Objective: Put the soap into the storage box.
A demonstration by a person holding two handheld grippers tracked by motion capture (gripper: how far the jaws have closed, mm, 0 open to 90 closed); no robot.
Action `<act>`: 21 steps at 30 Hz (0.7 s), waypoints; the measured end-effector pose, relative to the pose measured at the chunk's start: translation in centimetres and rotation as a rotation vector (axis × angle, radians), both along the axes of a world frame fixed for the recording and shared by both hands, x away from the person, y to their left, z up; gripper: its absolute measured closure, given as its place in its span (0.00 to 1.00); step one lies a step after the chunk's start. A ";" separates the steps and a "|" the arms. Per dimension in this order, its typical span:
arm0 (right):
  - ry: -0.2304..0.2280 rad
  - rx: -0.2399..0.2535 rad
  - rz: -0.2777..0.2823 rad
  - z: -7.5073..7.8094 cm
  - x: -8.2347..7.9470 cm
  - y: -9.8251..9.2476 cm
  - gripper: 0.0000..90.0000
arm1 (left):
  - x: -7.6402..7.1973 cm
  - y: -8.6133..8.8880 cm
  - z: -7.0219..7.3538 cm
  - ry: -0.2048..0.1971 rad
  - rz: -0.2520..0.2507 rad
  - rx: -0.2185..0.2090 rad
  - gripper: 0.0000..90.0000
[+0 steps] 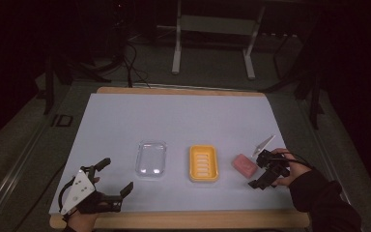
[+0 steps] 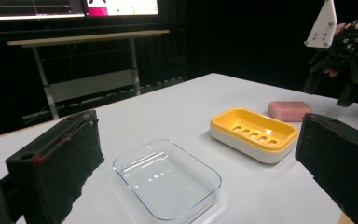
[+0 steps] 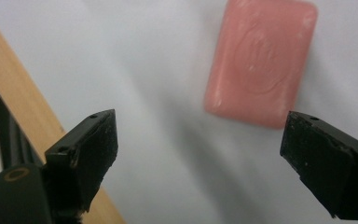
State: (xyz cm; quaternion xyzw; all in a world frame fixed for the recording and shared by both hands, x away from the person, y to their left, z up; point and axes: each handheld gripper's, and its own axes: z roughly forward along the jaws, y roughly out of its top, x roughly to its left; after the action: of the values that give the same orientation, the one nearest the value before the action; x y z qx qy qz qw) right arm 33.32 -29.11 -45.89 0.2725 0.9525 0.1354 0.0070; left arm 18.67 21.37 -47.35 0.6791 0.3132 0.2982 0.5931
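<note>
Soap bar (image 1: 244, 164) flat on surface (image 1: 183, 116), just beside right tongs (image 1: 263, 170), spread wide; left tongs (image 1: 115, 176) likewise released

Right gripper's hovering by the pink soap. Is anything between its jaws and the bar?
Nothing visible. The right gripper is open, and bare white table lies between it and the pink soap. The yellow soap dish sits on the soap's far side.

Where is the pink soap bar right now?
In the high view the pink rectangular soap bar lies flat on the white table, right of the yellow slotted soap dish, just ahead of the open right claw.
</note>
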 end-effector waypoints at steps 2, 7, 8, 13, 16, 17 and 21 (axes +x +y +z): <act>-0.016 0.013 -0.001 0.0 0.2 0.1 0.12 | 0.0 0.0 0.0 -0.001 -0.001 0.001 0.01; -0.048 0.035 0.003 0.0 0.9 0.4 0.15 | 0.0 0.0 0.0 0.000 -0.002 0.000 0.01; -0.056 0.041 0.001 0.1 1.1 0.5 0.15 | 0.0 0.0 0.0 0.000 -0.002 0.000 0.01; -0.060 0.066 -0.024 -0.1 1.8 1.0 0.15 | 0.0 0.0 0.0 0.003 -0.002 0.000 0.01; -0.055 0.072 -0.039 -0.4 2.3 1.1 0.16 | 0.0 0.0 0.0 0.002 -0.003 -0.001 0.01; -0.059 0.073 -0.041 -0.5 2.4 1.1 0.16 | 0.1 0.0 0.0 0.002 -0.003 -0.001 0.01; -0.061 0.081 -0.050 -1.1 2.9 1.2 0.16 | 0.1 0.0 0.0 0.003 -0.003 0.000 0.01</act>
State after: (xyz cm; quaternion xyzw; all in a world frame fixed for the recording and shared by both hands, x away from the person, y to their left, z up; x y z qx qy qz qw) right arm 36.22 -27.93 -46.97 0.2921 0.9385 0.1817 0.0286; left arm 18.74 21.38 -47.39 0.6798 0.3130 0.2964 0.5933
